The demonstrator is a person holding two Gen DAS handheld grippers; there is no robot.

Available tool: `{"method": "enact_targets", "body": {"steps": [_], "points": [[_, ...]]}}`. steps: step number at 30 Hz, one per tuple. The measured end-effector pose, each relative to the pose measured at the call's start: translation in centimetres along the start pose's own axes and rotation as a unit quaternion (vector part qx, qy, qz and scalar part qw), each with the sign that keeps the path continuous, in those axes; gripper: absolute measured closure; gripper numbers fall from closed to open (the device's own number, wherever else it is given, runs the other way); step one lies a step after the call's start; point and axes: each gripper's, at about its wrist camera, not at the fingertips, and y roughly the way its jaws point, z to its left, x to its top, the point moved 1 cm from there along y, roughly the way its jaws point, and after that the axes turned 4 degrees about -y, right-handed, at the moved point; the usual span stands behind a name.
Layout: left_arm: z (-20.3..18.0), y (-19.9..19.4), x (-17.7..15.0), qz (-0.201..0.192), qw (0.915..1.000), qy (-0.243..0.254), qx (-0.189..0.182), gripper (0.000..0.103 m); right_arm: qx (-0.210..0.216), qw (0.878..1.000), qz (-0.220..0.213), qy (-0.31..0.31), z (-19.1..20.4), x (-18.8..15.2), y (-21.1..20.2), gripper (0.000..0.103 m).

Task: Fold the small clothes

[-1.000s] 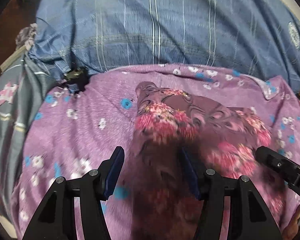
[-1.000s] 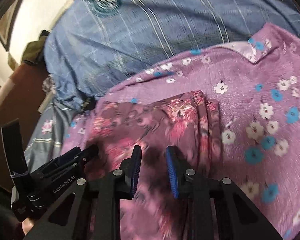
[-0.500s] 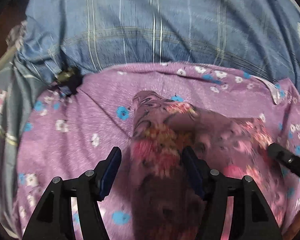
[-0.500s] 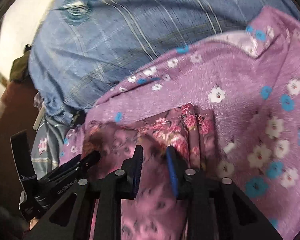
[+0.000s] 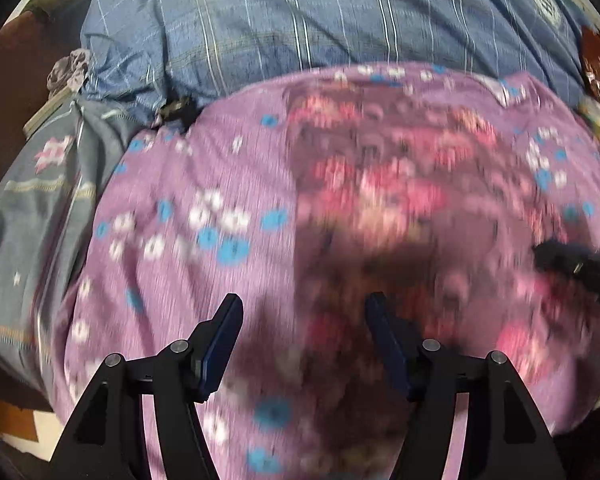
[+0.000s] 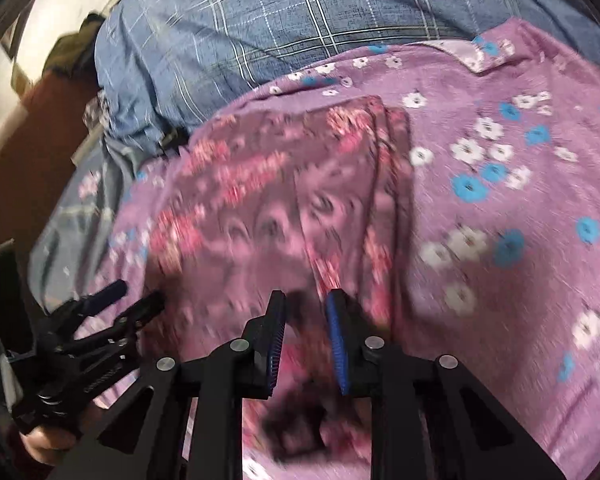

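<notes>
Both grippers have slid back along the floral garment [image 6: 284,208]. Nearest, the right gripper [image 6: 306,344] is closing on its lower hem; the left gripper [image 5: 304,344], spread and empty, straddles its left edge. Its length runs toward frame top.

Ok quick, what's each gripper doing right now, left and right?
Left gripper: jaws open, holding nothing, over the floral garment.
Right gripper: jaws closing, floral garment between them; whether they grip it cannot be told.
</notes>
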Motion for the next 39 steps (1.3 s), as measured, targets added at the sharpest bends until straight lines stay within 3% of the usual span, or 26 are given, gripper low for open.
{"method": "enact_targets", "body": {"steps": [3,8,12,15,17,21,23,25,28,30,32,39], "points": [[0.2,-0.8,-1.9,0.013,0.9999,0.0,0.007,0.038,-0.036,0.999,0.004,-0.016,-0.6,-1.3,-0.4,0.084],[0.6,-2.8,-2.6,0.006,0.9998,-0.02,0.005,0.04,-0.026,0.999,-0.023,0.005,-1.0,-2.3,-2.9,0.08],[0.3,-6.0,-3.3,-0.029,0.9994,-0.017,-0.003,0.042,0.05,0.996,-0.077,-0.008,0.4,-3.0,-6.3,0.079],[-0.1,-6.8,-3.8,-0.037,0.9992,-0.013,0.005,0.042,0.121,0.991,-0.064,-0.007,1.8,-3.2,-5.9,0.082],[-0.3,-6.4,-3.9,-0.032,0.9993,-0.016,0.011,0.042,0.138,0.99,-0.044,0.004,2.2,-3.5,-4.4,0.084],[-0.1,-4.7,-4.1,-0.007,0.999,-0.028,0.034,0.042,0.104,0.994,-0.009,0.042,0.8,-4.3,-1.3,0.092],[0.2,-3.6,-4.2,0.006,0.9989,-0.034,0.034,0.041,0.067,0.996,-0.025,0.062,-0.8,-4.9,-1.4,0.097],[0.4,-3.5,-4.4,0.005,0.9988,-0.04,0.027,0.041,0.066,0.993,-0.034,0.096,-2.9,-5.1,-1.8,0.103],[0.4,-4.1,-4.3,0.0,0.9984,-0.046,0.032,0.042,0.052,0.992,-0.049,0.103,-3.6,-4.8,-2.7,0.102],[0.6,-5.5,-4.2,-0.019,0.9979,-0.054,0.03,0.044,0.037,0.994,-0.073,0.073,-2.3,-4.7,-4.6,0.093],[0.6,-7.9,-4.5,-0.054,0.9966,-0.056,0.028,0.044,-0.014,0.994,-0.102,0.025,-0.5,-4.7,-7.1,0.094],[0.3,-17.4,-6.8,-0.155,0.9847,-0.069,0.039,0.04,-0.105,0.975,-0.187,-0.054,4.5,-5.3,-15.9,0.087]]}}
